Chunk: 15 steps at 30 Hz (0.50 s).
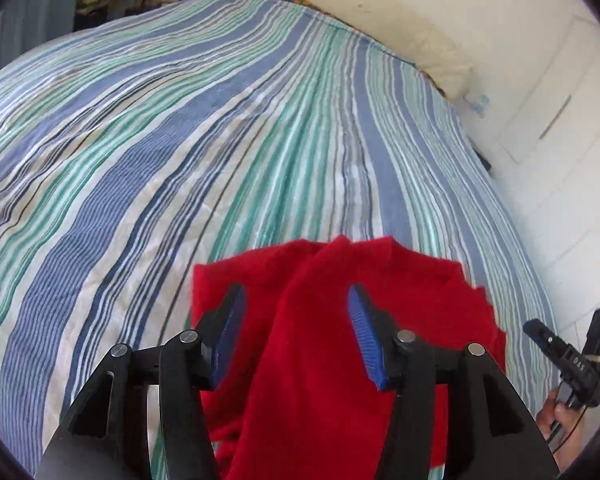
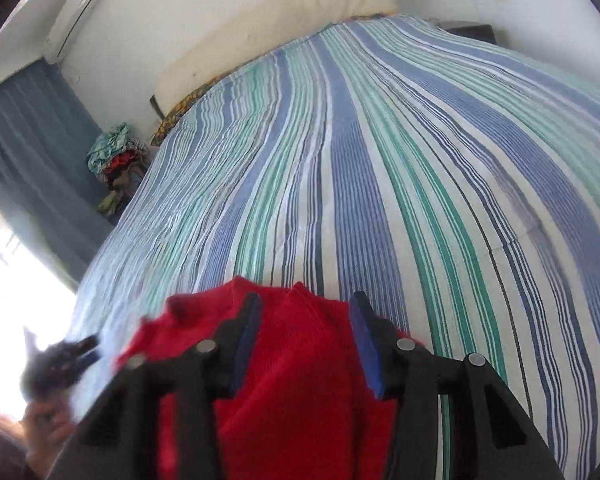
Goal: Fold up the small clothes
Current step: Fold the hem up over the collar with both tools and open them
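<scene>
Both the left gripper (image 1: 296,300) and right gripper (image 2: 304,308) gape over the red garment (image 1: 324,320) near the striped bedspread (image 1: 180,140) edge.

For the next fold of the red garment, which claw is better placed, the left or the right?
Probably the left claw. Both claws are open over the red garment on the striped bed cover, but the left view shows more cloth between its fingers. The right claw stands near the garment's edge.
</scene>
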Motion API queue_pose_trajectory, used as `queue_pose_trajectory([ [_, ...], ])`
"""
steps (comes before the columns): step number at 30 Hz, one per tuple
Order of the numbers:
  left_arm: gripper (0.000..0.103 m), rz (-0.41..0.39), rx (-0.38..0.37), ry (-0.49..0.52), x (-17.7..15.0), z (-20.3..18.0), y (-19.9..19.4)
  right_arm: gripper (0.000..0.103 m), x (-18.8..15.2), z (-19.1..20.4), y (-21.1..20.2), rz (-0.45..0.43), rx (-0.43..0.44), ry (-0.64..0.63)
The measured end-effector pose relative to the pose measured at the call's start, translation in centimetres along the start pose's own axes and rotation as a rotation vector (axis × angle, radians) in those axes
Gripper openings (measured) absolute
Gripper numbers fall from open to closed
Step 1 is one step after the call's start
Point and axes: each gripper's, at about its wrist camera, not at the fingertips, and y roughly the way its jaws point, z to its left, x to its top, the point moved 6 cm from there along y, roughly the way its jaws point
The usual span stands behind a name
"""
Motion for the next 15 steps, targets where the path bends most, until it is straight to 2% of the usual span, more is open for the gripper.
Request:
queue_pose_trajectory([
  [1, 0.054, 0.033, 0.008, 0.068, -1.7, -0.8, 0.4, 0.046, -1.2, 1.5, -0.8, 0.024, 0.044, -0.069],
  [3, 0.046, 0.148, 0.092, 0.166, -5.6, -0.7, 2.5, 0.046, -4.9, 4.0, -1.5, 0.12, 0.129, -0.178],
  [4, 0.036, 0.197, 0.122, 0.167, -7.1, 0.4, 3.4, 0.045, -7.1, 4.5, -1.4, 0.186, 0.146, -0.22],
  [5, 0.031, 0.193, 0.101, 0.147, -7.8, 1.3, 3.2, 0.045, -9.4, 4.3, -1.1, 0.246, 0.122, -0.258],
  [6, 0.03, 0.168, 0.081, 0.127, -7.5, 1.6, 2.1, 0.044, -11.9, 3.1, -0.6, 0.31, 0.063, -0.286],
  [7, 0.03, 0.16, 0.076, 0.115, -6.9, 1.7, 1.0, 0.039, -13.9, 1.5, -0.4, 0.366, 0.0, -0.288],
  [8, 0.043, 0.139, 0.073, 0.113, -5.9, 1.6, -0.2, 0.037, -14.8, 0.5, -1.0, 0.362, -0.01, -0.27],
  [9, 0.052, 0.104, 0.053, 0.124, -4.6, 1.2, -1.4, 0.037, -14.9, 0.1, -2.5, 0.321, -0.009, -0.263],
  [10, 0.065, 0.071, 0.021, 0.142, -3.2, 0.5, -2.2, 0.039, -14.8, 0.2, -3.7, 0.296, -0.018, -0.267],
  [11, 0.071, 0.052, -0.003, 0.162, -1.7, -0.2, -2.5, 0.04, -14.7, 0.5, -4.9, 0.272, -0.021, -0.272],
  [13, 0.071, 0.073, -0.019, 0.198, 0.9, -1.7, -1.3, 0.05, -14.3, 1.5, -7.1, 0.212, -0.004, -0.274],
  [15, 0.071, 0.121, 0.034, 0.205, 3.0, -2.1, 1.7, 0.05, -14.4, 2.3, -8.5, 0.161, -0.002, -0.273],
])
